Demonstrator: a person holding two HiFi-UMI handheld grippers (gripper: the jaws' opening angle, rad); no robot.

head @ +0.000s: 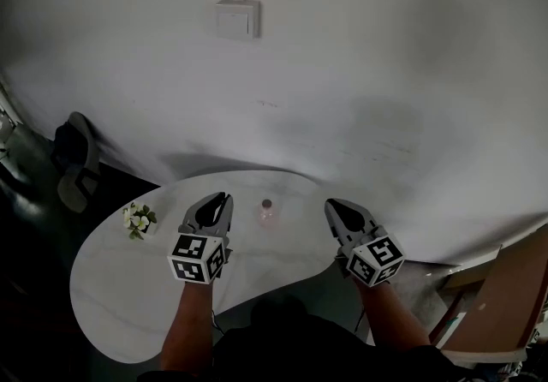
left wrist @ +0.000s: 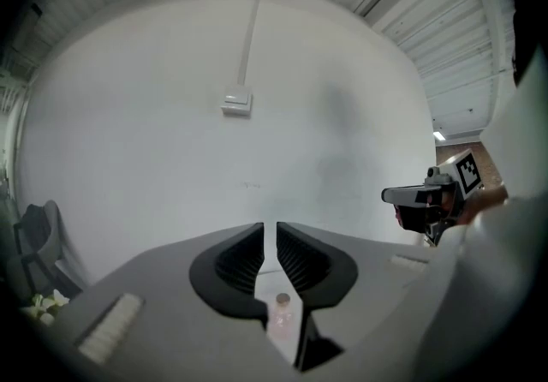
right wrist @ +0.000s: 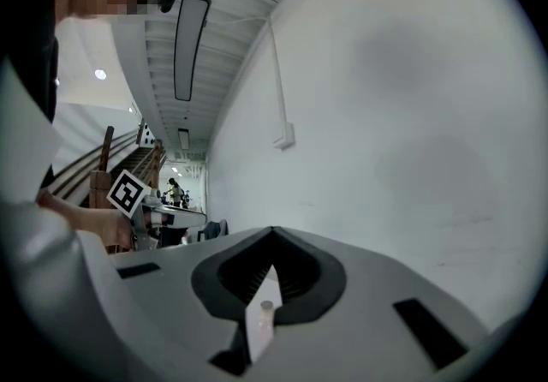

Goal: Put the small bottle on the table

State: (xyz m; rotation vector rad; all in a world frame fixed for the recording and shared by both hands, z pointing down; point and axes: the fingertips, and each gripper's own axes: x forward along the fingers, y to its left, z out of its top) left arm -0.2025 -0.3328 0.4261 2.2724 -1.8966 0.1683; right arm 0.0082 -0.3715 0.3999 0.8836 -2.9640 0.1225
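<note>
A small clear bottle point(head: 266, 212) with a dark cap stands upright on the white table point(head: 128, 286), near its far edge. It sits between my two grippers and touches neither. My left gripper point(head: 223, 199) hovers just left of it, jaws drawn together with only a thin slit and nothing in them. My right gripper point(head: 333, 204) hangs to the right of the bottle, shut and empty. In the left gripper view the bottle point(left wrist: 281, 310) shows below the nearly closed jaws point(left wrist: 270, 227). The right gripper view has the bottle point(right wrist: 264, 317) under the shut jaws point(right wrist: 272, 233).
A small bunch of white flowers point(head: 137, 219) lies at the table's left end. A dark chair point(head: 75, 158) stands by the wall at left. The white wall with a switch box point(head: 236, 19) rises right behind the table. Wooden furniture point(head: 505, 303) stands at right.
</note>
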